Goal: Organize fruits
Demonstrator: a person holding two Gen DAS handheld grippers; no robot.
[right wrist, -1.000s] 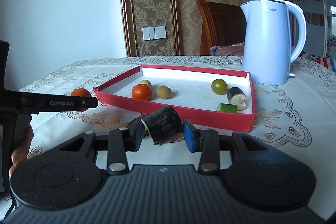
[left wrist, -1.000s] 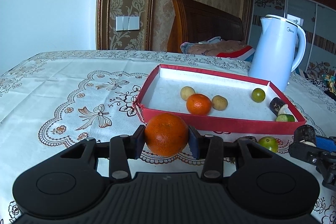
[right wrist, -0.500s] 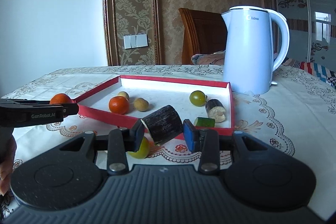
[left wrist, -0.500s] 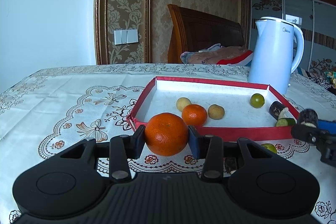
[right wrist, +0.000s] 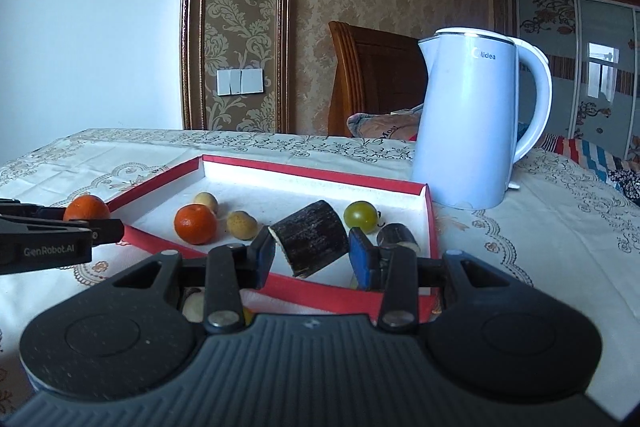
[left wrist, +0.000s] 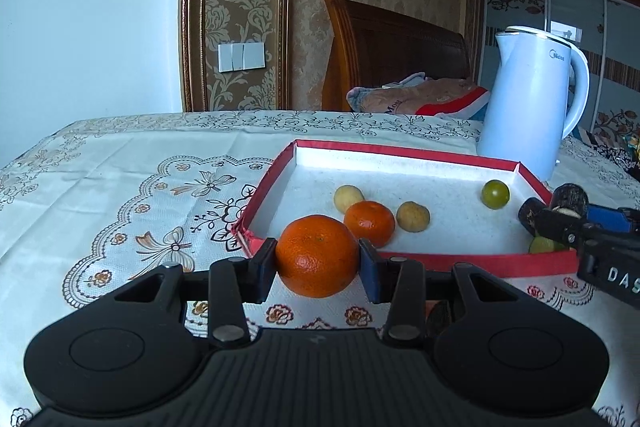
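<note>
Right gripper [right wrist: 312, 253] now up over the near rim of the red shallow cardboard tray [right wrist: 320, 285], pinching a dark bark-skinned cane chunk [right wrist: 310, 243]. Left gripper [left wrist: 318, 265] pinching a round orange tangerine [left wrist: 317, 255], barely shifted, short of the tray's near-left corner. Drops probably next.

Black all over on the left gripper [left wrist: 318, 269]: ribbed, matte housing across the bottom, two rounded lobes with shallow circular discs, angular linkage arms pinned by round silver rivets, and blue pads facing inward on the fingers [left wrist: 370, 277]. Same build on the right gripper [right wrist: 312, 253], speckled with fine pale dust, a small embossed logo centred on the ribbed body, blue pads again. Seen side-on from across, white lettering on slim black bodies: "GenRobot.AI" on one, "DAS" on the other.
</note>
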